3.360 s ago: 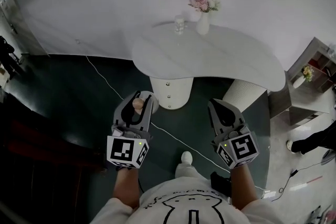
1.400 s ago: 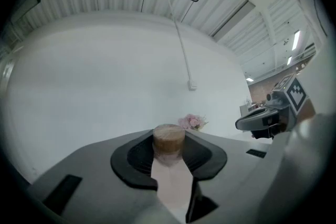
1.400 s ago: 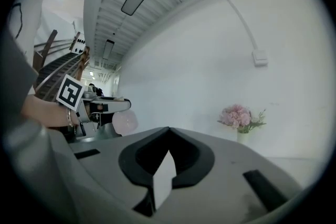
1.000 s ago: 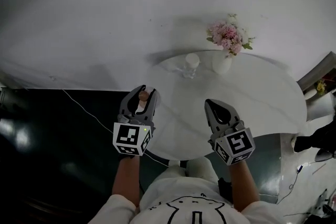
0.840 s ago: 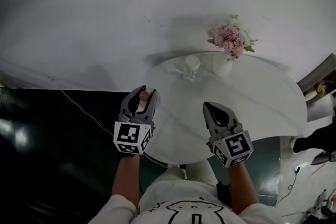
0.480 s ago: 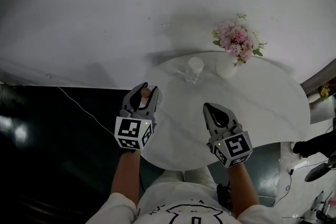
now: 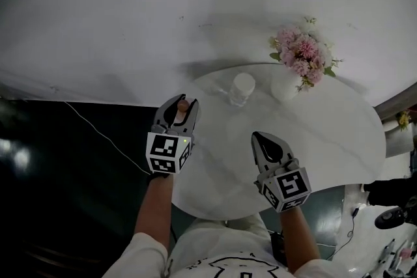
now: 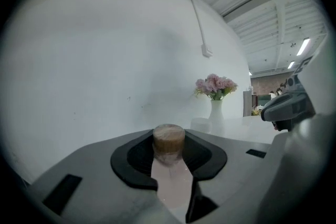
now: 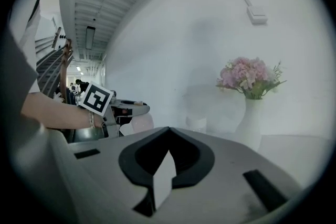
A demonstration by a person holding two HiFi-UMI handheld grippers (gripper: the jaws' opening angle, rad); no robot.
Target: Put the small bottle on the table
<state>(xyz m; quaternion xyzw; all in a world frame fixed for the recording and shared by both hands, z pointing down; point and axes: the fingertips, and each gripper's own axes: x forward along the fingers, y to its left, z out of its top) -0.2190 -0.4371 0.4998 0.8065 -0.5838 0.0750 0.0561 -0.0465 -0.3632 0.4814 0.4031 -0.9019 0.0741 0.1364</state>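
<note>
Small bottle [image 8: 168, 145]: pale body with a cork stopper, pinched in the left gripper, stopper end out at the fingertips; it is carried over the left rim of the surface, and whether it touches the top cannot be told.
Left gripper [image 7: 182, 101]: its fingers [image 8: 131, 157] stand partly apart and press on either side of the bottle's neck.
Right gripper [image 7: 256, 137]: fingers [image 9: 189, 157] pressed together at the tips, nothing between them; it hangs over the near middle of the surface, well apart from the left gripper.
Surface [image 7: 326, 140]: a round white marbled tabletop against a white wall [image 7: 130, 10].
Vase [image 7: 285, 84]: white, at the far edge of the surface, holding pink flowers [image 7: 303, 55].
White-lidded jar [image 7: 242, 88]: just left of the vase, between it and the left gripper, apart from both.
Floor [image 7: 52, 192]: dark, left of the surface, with a thin white cable [image 7: 98, 133] running across it.
</note>
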